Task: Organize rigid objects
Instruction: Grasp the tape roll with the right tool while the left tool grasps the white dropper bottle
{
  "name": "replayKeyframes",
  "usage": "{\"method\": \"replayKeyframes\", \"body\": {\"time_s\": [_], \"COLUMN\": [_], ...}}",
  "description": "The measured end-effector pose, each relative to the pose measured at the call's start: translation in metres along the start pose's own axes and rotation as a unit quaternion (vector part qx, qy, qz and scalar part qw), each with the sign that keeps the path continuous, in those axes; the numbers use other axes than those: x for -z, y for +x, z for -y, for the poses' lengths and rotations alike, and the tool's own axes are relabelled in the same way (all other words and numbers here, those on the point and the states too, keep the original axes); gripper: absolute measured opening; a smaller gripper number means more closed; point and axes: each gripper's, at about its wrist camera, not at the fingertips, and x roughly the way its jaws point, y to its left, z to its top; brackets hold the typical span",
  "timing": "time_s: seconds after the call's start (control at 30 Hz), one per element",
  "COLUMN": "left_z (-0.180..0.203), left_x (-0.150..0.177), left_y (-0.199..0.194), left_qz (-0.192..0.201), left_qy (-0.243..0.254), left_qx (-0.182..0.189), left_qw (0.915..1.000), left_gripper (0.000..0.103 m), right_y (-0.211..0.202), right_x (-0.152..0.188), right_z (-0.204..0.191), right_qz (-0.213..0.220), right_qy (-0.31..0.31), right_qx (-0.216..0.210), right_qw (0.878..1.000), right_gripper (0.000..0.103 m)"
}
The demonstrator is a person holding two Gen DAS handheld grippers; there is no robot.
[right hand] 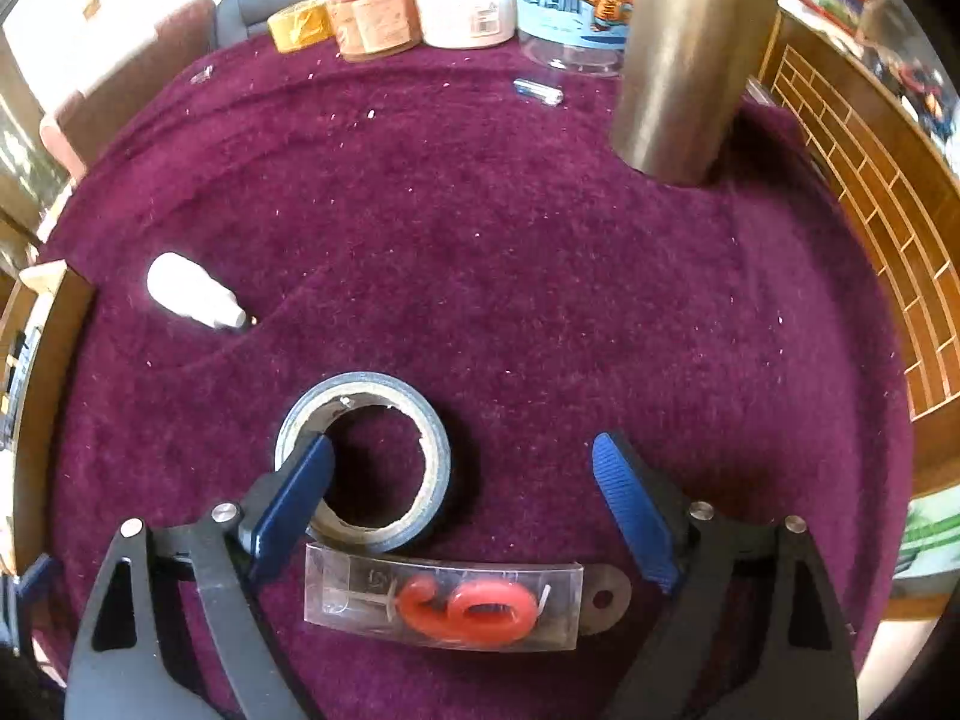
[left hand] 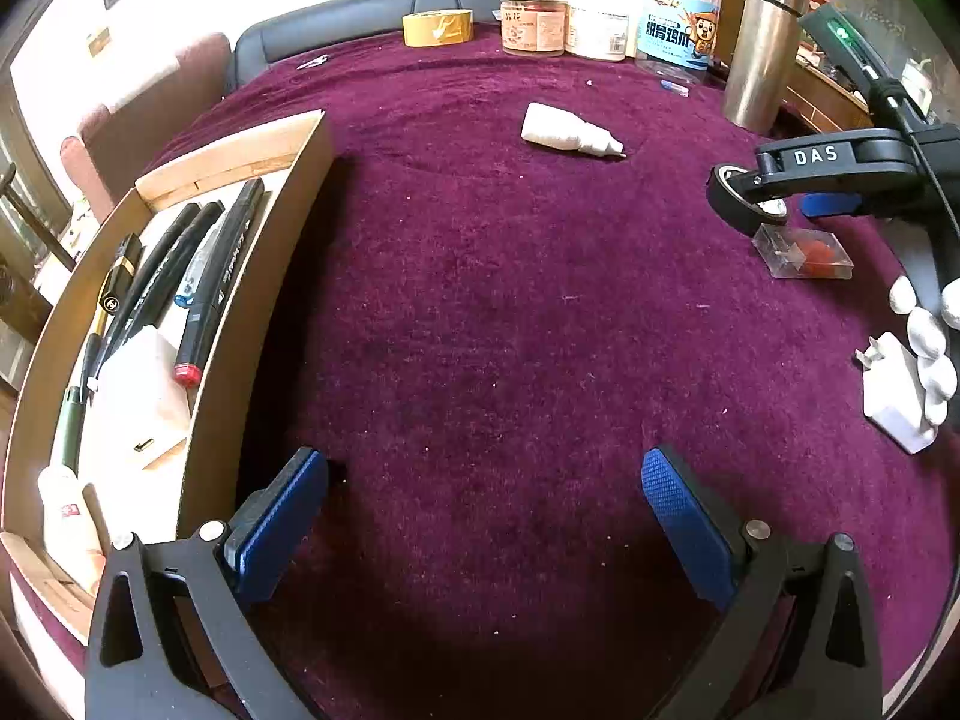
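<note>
A wooden organizer box (left hand: 264,276) with several pens and markers sits at the left on the purple cloth (left hand: 480,300). My left gripper (left hand: 486,492) is open and empty beside the box. My right gripper (right hand: 462,480) is open above a dark tape roll (right hand: 435,450); its left finger reaches into the roll's hole. A clear case with a red hook (right hand: 444,603) lies just below the roll. In the left wrist view the right gripper (left hand: 774,192) hovers over the roll (left hand: 729,198) and case (left hand: 804,252). A white squeeze bottle (left hand: 570,131) lies on its side mid-table, also in the right wrist view (right hand: 192,291).
At the far edge stand a yellow tape roll (left hand: 438,27), several jars (left hand: 534,18), a blue-labelled tub (left hand: 678,24) and a tall steel flask (left hand: 759,48). A white charger plug (left hand: 894,402) lies at the right. A small battery (right hand: 537,91) lies near the flask.
</note>
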Motion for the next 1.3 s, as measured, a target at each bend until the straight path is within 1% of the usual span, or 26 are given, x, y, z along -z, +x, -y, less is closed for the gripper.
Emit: {"method": "replayKeyframes", "body": {"time_s": [0.07, 0.13, 0.17, 0.2, 0.23, 0.3, 0.33, 0.37, 0.43, 0.47, 0.5, 0.57, 0.63, 0.73, 0.87, 0.93, 1.03, 1.1, 1.13, 1.17, 1.2, 1.23, 1.27, 1.3], "left_z": [-0.001, -0.002, -0.005, -0.008, -0.011, -0.014, -0.015, -0.016, -0.015, -0.014, -0.012, -0.011, -0.008, -0.008, -0.009, -0.009, 0.001, 0.011, 0.020, 0.027, 0.033, 0.036, 0.038, 0.038], "left_x": [0.000, 0.000, -0.002, -0.004, -0.009, -0.023, -0.033, -0.041, -0.060, -0.070, -0.080, -0.097, -0.113, -0.135, -0.163, -0.171, -0.179, -0.178, -0.177, -0.175, -0.172, -0.170, -0.168, -0.166], "left_y": [-0.001, -0.003, -0.006, -0.009, -0.014, -0.023, -0.028, -0.031, -0.034, -0.032, -0.029, -0.021, -0.010, 0.012, 0.043, 0.059, 0.088, 0.103, 0.105, 0.104, 0.099, 0.094, 0.090, 0.086], "left_qz": [-0.007, -0.020, -0.021, -0.018, -0.011, 0.009, 0.020, 0.027, 0.035, 0.036, 0.034, 0.029, 0.020, 0.009, 0.007, -0.001, -0.030, -0.051, -0.045, -0.039, -0.026, -0.022, -0.023, -0.025], "left_qy": [0.008, 0.016, 0.012, 0.008, 0.005, 0.006, 0.006, 0.004, 0.004, 0.006, 0.008, 0.007, 0.010, 0.000, -0.041, -0.063, -0.078, -0.070, -0.050, -0.031, -0.008, 0.003, 0.013, 0.020], "left_qx": [0.011, 0.032, 0.050, 0.064, 0.070, 0.063, 0.059, 0.059, 0.069, 0.074, 0.074, 0.071, 0.073, 0.065, 0.043, 0.038, 0.031, 0.030, 0.009, 0.000, 0.008, 0.022, 0.016, 0.021], "left_qw": [0.9999, 0.9992, 0.9985, 0.9978, 0.9974, 0.9980, 0.9980, 0.9979, 0.9970, 0.9966, 0.9967, 0.9971, 0.9971, 0.9978, 0.9982, 0.9973, 0.9960, 0.9958, 0.9977, 0.9987, 0.9996, 0.9995, 0.9995, 0.9993], "left_gripper": [0.102, 0.102, 0.101, 0.101, 0.101, 0.101, 0.101, 0.101, 0.101, 0.101, 0.101, 0.101, 0.101, 0.101, 0.101, 0.101, 0.101, 0.100, 0.098, 0.090, 0.068, 0.057, 0.036, 0.017], "right_y": [-0.004, -0.005, -0.007, -0.008, -0.008, -0.004, -0.002, -0.001, -0.004, -0.006, -0.008, -0.013, -0.018, -0.020, -0.020, -0.019, -0.019, -0.019, -0.019, -0.019, -0.019, -0.019, -0.019, -0.019], "right_x": [0.003, 0.002, 0.003, 0.003, 0.002, 0.000, -0.002, -0.004, -0.004, -0.003, 0.000, 0.012, 0.019, 0.021, 0.023, 0.022, 0.022, 0.024, 0.023, 0.023, 0.023, 0.024, 0.023, 0.023], "right_z": [0.006, 0.011, 0.011, 0.010, 0.012, 0.005, 0.001, -0.003, -0.007, -0.006, -0.005, 0.003, 0.015, 0.033, 0.033, 0.031, 0.032, 0.034, 0.035, 0.036, 0.036, 0.036, 0.036, 0.036], "right_qz": [0.006, 0.009, 0.009, 0.010, 0.010, 0.008, 0.007, 0.009, 0.007, 0.006, 0.007, 0.020, 0.027, 0.038, 0.049, 0.052, 0.053, 0.054, 0.054, 0.053, 0.053, 0.054, 0.054, 0.054], "right_qy": [0.012, 0.016, 0.012, 0.005, -0.006, -0.021, -0.030, -0.039, -0.052, -0.057, -0.062, -0.064, -0.047, -0.016, -0.004, -0.002, 0.003, 0.004, 0.005, 0.006, 0.006, 0.006, 0.006, 0.006], "right_qx": [-0.017, -0.018, -0.013, -0.003, 0.009, 0.026, 0.035, 0.040, 0.036, 0.037, 0.044, 0.057, 0.039, -0.008, -0.017, -0.018, -0.026, -0.031, -0.033, -0.035, -0.035, -0.035, -0.035, -0.035], "right_qw": [1.000, 1.000, 1.000, 1.000, 1.000, 0.999, 0.999, 0.998, 0.998, 0.998, 0.997, 0.996, 0.998, 0.999, 0.999, 0.999, 0.998, 0.998, 0.998, 0.998, 0.998, 0.998, 0.998, 0.998], "right_gripper": [0.088, 0.082, 0.080, 0.074, 0.069, 0.065, 0.057, 0.052, 0.018, 0.013, 0.011, 0.011, 0.011, 0.011, 0.012, 0.012, 0.012, 0.012, 0.012, 0.012, 0.012, 0.012, 0.012, 0.012]}}
